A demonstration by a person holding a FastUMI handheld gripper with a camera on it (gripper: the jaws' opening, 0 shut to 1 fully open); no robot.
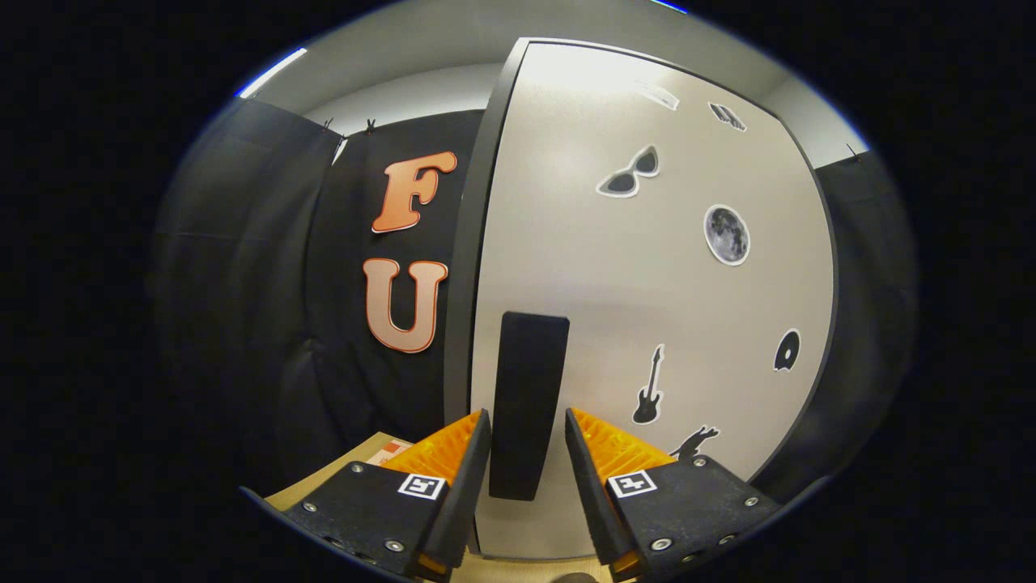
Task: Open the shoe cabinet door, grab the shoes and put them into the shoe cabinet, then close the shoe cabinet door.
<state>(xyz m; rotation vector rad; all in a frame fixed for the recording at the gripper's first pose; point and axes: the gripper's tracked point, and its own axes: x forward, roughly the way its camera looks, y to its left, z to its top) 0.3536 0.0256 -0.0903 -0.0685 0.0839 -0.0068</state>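
Gripper (527,453) fingers parted, straddling the black upright bar handle (528,405) without gripping; the pale grey, sticker-decorated shoe cabinet door (647,283) stands directly ahead; handle likely rigid; clamp mid-bar.

shoe cabinet door (647,275) standing upright and closed, filling the space beyond the fingers: a pale, smooth panel edged in a dark frame, curving in the fisheye. carrying a tall dark rectangular handle (528,405) near the door's left edge, set vertically and reaching down between the two fingers. showing black-and-white stickers scattered to the right of the handle: sunglasses (630,173) high up, a moon (726,235) below and right of those, a small disc (786,351) near the door's right edge, an electric guitar (648,386) just right of the handle, a dark figure (694,442) lower still. shoes not being seen here.
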